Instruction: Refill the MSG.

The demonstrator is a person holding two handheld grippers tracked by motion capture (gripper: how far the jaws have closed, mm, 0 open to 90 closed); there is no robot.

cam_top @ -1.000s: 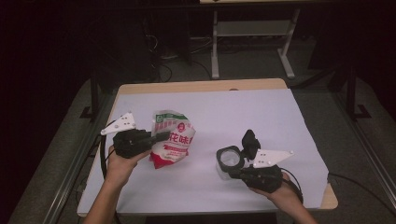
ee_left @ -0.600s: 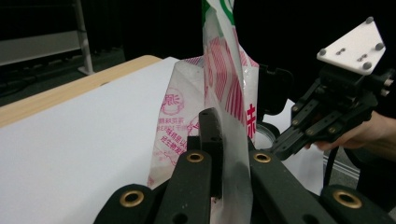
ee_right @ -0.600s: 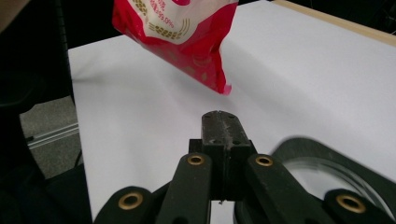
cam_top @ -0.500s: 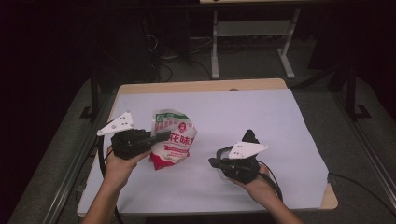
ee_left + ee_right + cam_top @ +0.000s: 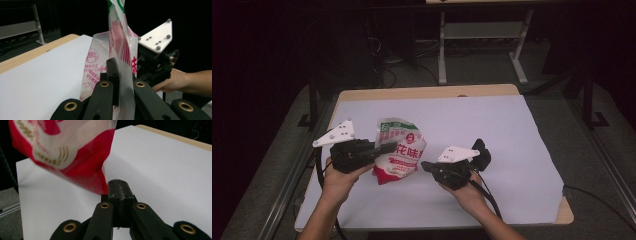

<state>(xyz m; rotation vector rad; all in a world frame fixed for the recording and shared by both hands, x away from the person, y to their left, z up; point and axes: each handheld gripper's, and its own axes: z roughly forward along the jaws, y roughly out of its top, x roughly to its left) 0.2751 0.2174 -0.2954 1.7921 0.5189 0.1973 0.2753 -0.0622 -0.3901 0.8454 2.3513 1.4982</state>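
Spreading across most of the high view: a tabletop [image 5: 512, 150] under a white sheet, bare wood showing along the far edge. Standing out near its left-middle: a red-and-white snack bag [image 5: 399, 150] with red printed characters, hanging tilted, lower corner just above or touching the sheet, hard to tell which. Gripping that bag from the left: the left claw [image 5: 384, 148], clenched on the bag's thin plastic edge, film pinched between the black jaws in the left gripper view [image 5: 120, 75]. Holding that claw from below: the left hand [image 5: 339, 177], forearm entering from the bottom edge. Sitting just right of the bag, apart from it in the high view: the right claw [image 5: 428, 166], jaws pressed together with nothing between them, pointing toward the bag's red lower corner [image 5: 85, 175], which is hanging just ahead of the tips in the right gripper view [image 5: 118, 186]. Wrapping around its body: the right hand [image 5: 467, 192].
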